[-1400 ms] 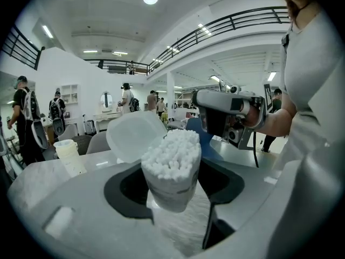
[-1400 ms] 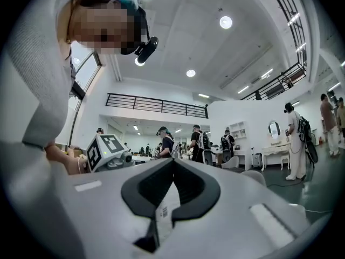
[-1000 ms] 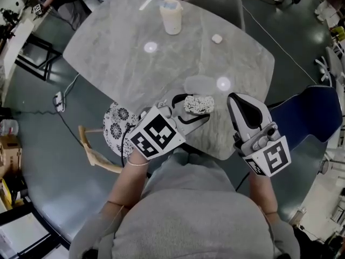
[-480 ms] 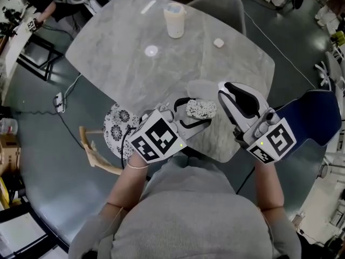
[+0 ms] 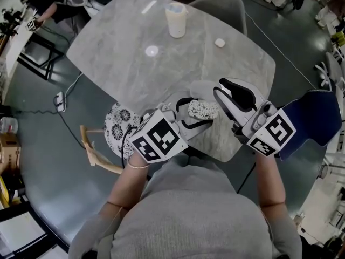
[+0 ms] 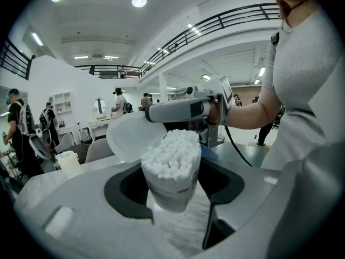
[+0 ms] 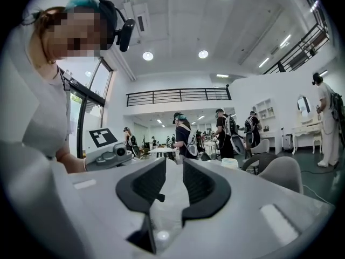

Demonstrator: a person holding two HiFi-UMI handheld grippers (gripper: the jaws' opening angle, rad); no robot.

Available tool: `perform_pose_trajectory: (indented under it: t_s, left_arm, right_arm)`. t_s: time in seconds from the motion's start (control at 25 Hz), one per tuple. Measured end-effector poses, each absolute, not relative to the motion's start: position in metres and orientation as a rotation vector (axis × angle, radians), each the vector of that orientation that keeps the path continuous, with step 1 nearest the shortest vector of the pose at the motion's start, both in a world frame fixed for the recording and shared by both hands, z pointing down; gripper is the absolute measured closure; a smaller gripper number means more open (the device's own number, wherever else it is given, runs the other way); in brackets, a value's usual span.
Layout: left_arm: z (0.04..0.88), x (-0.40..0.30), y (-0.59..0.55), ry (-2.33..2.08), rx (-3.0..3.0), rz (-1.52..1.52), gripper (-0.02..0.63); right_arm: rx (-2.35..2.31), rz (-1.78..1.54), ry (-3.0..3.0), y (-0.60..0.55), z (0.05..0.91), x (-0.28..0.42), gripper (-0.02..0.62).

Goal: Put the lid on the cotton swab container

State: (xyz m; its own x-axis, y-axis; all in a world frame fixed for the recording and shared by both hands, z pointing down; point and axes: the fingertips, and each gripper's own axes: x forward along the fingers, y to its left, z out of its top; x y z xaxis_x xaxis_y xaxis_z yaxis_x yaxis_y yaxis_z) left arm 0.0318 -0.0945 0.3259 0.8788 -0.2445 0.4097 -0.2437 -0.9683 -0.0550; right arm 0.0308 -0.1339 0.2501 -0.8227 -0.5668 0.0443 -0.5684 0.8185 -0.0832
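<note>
Cotton swab container (image 6: 171,169), packed full of white swabs, sits upright between the jaws of the left claw (image 6: 173,192), which are clamped on its clear sides, the swab heads rising above the jaws. The lid (image 6: 126,139), a pale translucent disc, hangs tilted just behind and left of the swab heads, at the tip of the right claw (image 7: 173,165), which comes in level from the far side. Right claw jaws stand a narrow gap apart and have just been opening. Something pale fills the gap, but whether the pads touch the lid cannot be told. Both claws are held over the near edge of the grey marbled tabletop (image 5: 124,53). Well beyond the claws a pale cup (image 5: 176,19) stands at the far edge, with a small white piece (image 5: 219,43) to its right.
</note>
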Motion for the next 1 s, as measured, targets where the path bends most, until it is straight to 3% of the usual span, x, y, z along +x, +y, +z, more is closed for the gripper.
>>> perform_pose_trajectory:
  t_s: [1.0]
  left_arm:
    - [0.327, 0.028, -0.095, 0.419, -3.045, -0.717, 0.341]
  right_arm:
    - [0.813, 0.064, -3.075, -0.112, 0.24, 0.023, 0.514]
